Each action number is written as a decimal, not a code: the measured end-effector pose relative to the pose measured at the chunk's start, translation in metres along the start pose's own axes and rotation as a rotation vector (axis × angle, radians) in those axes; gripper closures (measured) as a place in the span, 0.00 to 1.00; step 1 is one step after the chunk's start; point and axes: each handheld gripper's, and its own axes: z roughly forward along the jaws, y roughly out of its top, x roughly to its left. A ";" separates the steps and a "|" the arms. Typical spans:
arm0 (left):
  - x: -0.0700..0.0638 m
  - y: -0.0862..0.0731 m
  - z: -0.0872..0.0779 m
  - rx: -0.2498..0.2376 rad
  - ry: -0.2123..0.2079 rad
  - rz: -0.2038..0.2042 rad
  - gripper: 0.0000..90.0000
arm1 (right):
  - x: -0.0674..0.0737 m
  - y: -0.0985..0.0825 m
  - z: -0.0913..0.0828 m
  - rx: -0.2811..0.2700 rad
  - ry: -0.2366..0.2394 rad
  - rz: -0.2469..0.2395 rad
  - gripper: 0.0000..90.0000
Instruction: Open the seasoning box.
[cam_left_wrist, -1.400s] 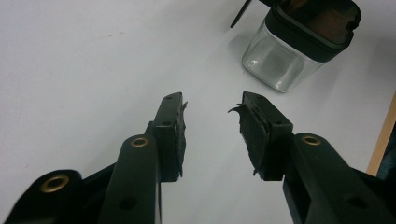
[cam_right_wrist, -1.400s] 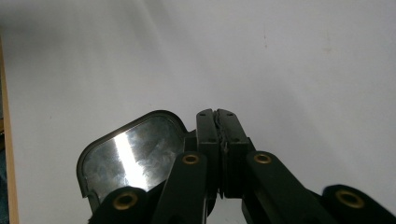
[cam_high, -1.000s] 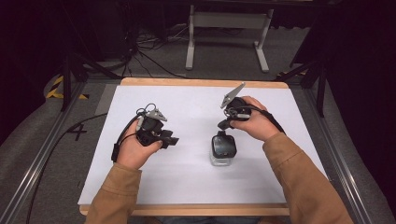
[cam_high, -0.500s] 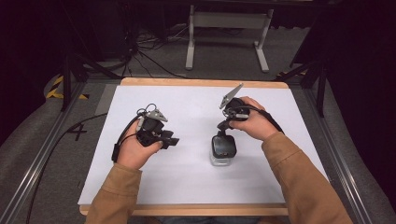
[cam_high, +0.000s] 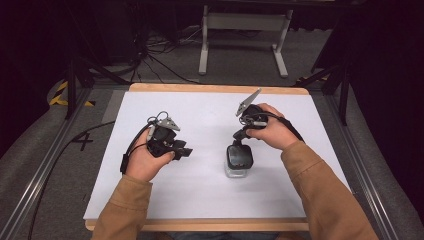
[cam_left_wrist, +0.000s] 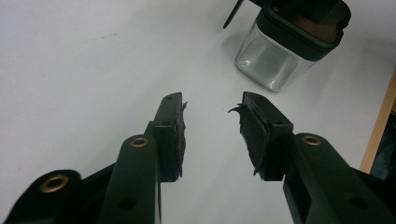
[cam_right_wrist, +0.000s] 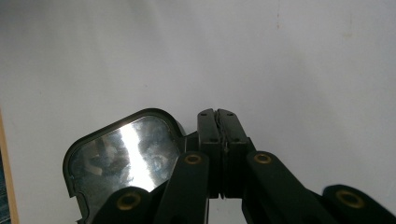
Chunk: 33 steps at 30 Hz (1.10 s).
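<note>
Table (cam_high: 200, 200): a white sheet on a wooden board, filling the middle of the high view.
Jar (cam_high: 238, 161): a clear glass jar with a square black-rimmed lid, standing right of centre in the high view, at the upper right of the left gripper view (cam_left_wrist: 275, 51) and at the lower left of the right gripper view (cam_right_wrist: 126, 158).
Left gripper (cam_high: 181, 151): held in the person's left hand (cam_high: 145, 162), left of centre in the high view, pointing toward the jar but well apart from it.
Left jaws: spread, with a bare white gap between the worn black pads (cam_left_wrist: 176, 135), seen at the lower middle of the left gripper view; nothing lies between them.
Right gripper (cam_high: 239, 137): held in the right hand (cam_high: 272, 132), just above the jar in the high view, pointing down at the jar's lid.
Right jaws: pressed together, pads meeting along a thin line at the centre of the right gripper view (cam_right_wrist: 218, 122); they lie just right of the shiny lid there, and whether they pinch its edge I cannot tell.
Sleeves (cam_high: 320, 195): tan, entering from the bottom of the high view.
</note>
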 end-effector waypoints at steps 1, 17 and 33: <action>0.000 0.000 0.000 0.000 -0.003 0.003 0.67 | -0.001 0.000 0.000 0.000 0.001 0.005 1.00; -0.005 0.003 0.009 0.022 -0.019 0.024 0.68 | -0.004 0.002 0.001 0.017 0.017 0.038 1.00; -0.023 0.009 0.025 0.021 -0.079 0.063 0.74 | -0.004 0.002 0.002 0.022 0.010 0.038 1.00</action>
